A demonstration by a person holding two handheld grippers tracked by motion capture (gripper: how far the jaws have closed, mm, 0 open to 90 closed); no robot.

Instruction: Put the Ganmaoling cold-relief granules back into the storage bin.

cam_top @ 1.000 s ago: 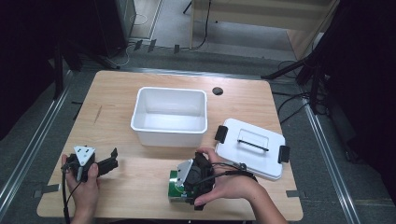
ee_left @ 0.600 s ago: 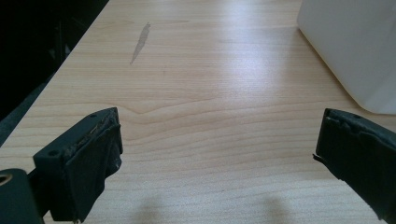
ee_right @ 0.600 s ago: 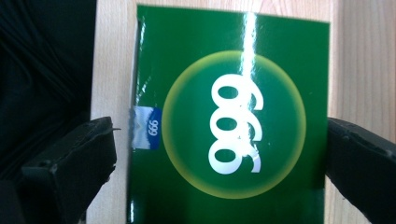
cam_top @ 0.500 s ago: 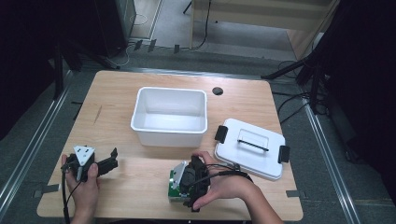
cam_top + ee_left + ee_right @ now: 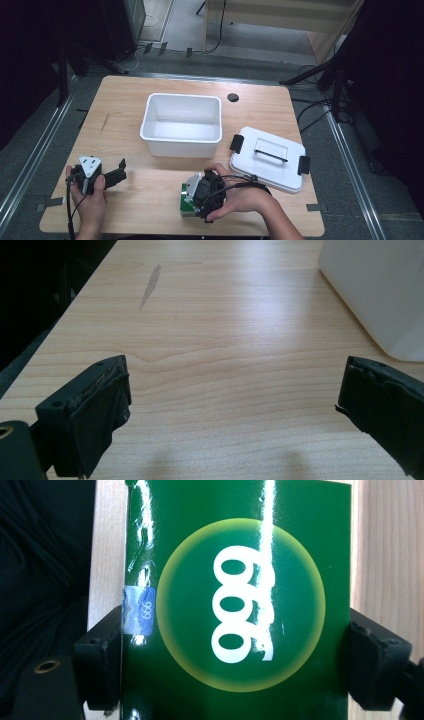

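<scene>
Down and leftward goes the right gripper [image 5: 200, 197] since a second ago, settling lower over the green box [image 5: 186, 202] at the bottom centre of the high view, while the left gripper [image 5: 112, 175] hasn't budged from the lower left. Through the right gripper view the jaws sit tight against both long sides of the box [image 5: 235, 600], glossy green with a yellow ring and white "999" — clamped on it, by the look of it. The left gripper's jaws [image 5: 230, 405] stand wide apart over bare wood, holding nothing.

Now the risks. That box is slick and shiny, and the pads grip it low on its sides: lift fast or tilt and I'd expect it to pivot or slide out. It also lies right at the near edge of the table [image 5: 125, 220], bottom of the frame, so a slip there could send it off onto the floor. A hard squeeze might dent the thin card.

Room to move? Plenty. Open wood lies between the box and the white tub [image 5: 182, 125] at frame centre; the tub's near wall is the one thing to clear, so the box needs height before it travels up-frame. The white lid [image 5: 270, 160] with black clips lies to the right, well apart from the box but near the forearm's path. Left of the tub, wood is free right out to the edge.
</scene>
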